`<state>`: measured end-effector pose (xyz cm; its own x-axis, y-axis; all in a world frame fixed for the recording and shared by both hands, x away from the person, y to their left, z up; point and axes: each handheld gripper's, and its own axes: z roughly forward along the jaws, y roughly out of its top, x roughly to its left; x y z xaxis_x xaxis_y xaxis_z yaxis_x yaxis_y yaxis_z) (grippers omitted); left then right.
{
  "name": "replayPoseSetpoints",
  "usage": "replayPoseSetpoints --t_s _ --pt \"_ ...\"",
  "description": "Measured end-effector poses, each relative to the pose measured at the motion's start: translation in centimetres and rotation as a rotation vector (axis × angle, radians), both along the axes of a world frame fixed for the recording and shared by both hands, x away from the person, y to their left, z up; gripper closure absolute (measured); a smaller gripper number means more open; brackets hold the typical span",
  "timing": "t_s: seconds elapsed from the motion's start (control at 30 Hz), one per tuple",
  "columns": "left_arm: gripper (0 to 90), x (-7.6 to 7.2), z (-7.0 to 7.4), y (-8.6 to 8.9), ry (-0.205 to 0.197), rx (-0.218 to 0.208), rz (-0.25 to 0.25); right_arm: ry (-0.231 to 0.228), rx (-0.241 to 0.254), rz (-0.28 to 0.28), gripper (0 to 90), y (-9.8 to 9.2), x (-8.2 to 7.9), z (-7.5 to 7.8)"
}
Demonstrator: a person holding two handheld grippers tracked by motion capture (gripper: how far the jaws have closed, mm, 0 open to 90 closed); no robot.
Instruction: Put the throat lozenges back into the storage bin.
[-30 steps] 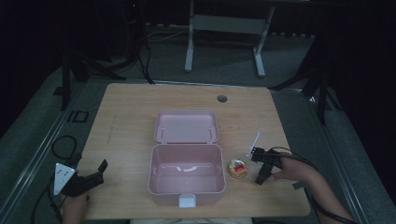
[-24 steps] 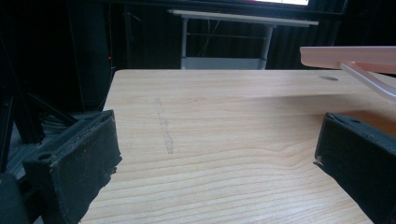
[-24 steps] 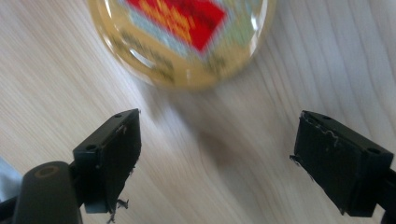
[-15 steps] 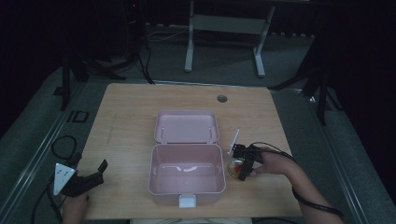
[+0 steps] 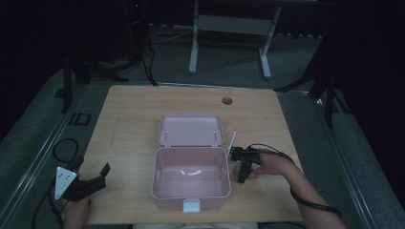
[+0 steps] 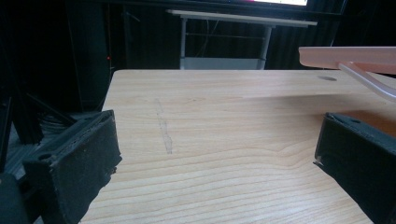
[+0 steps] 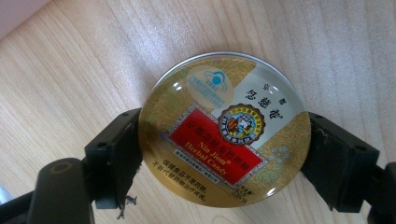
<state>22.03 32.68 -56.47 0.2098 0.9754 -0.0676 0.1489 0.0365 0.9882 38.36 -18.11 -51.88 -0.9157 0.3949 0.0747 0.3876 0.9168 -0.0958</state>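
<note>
Wood table [image 5: 129,124] in dark room; right gripper [image 7: 224,154] jaws clamp candy tin [image 7: 224,128], left gripper [image 6: 219,154] jaws apart.

A dim lab or recording room, from where I sit at the controls.

I see one bare wooden table [image 5: 143,124] with a cable port [image 5: 227,101] in its top, standing on grey carpeted floor [image 5: 38,143] between black-draped walls. Behind it there's a second desk's white metal frame [image 5: 229,24], dark stands [image 5: 71,76] and loose cables [image 5: 62,148]: test-bench fittings, nothing domestic.
</note>
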Motion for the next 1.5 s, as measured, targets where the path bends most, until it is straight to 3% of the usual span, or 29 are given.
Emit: replayPoseSetpoints --t_s 0.2,0.4,0.6,0.87,1.2,1.23,1.5 --pt "0.3 0.0 0.0 0.0 0.001 -0.001 0.001 -0.006 -0.005 0.018 19.9 -0.3 -0.1 0.8" --pt "0.4 0.0 0.0 0.0 0.000 0.001 0.001 -0.002 -0.001 0.023 19.9 -1.0 -0.5 2.5" --pt "0.4 0.0 0.0 0.0 0.002 0.004 0.000 0.012 -0.036 0.038 19.9 -2.0 -1.2 4.8" --pt "0.4 0.0 0.0 0.0 0.002 0.003 0.002 0.025 -0.032 0.051 19.9 -2.4 -1.9 7.0" --pt "0.4 0.0 0.0 0.0 0.003 0.004 0.003 -0.013 0.002 0.084 19.9 -1.9 -2.9 11.4" --pt "0.4 0.0 0.0 0.0 0.004 0.005 0.002 -0.027 0.011 0.082 19.9 -1.8 -2.9 12.4" --pt "0.4 0.0 0.0 0.0 0.004 0.001 0.003 -0.056 0.012 0.095 19.9 -1.2 -3.2 14.3"
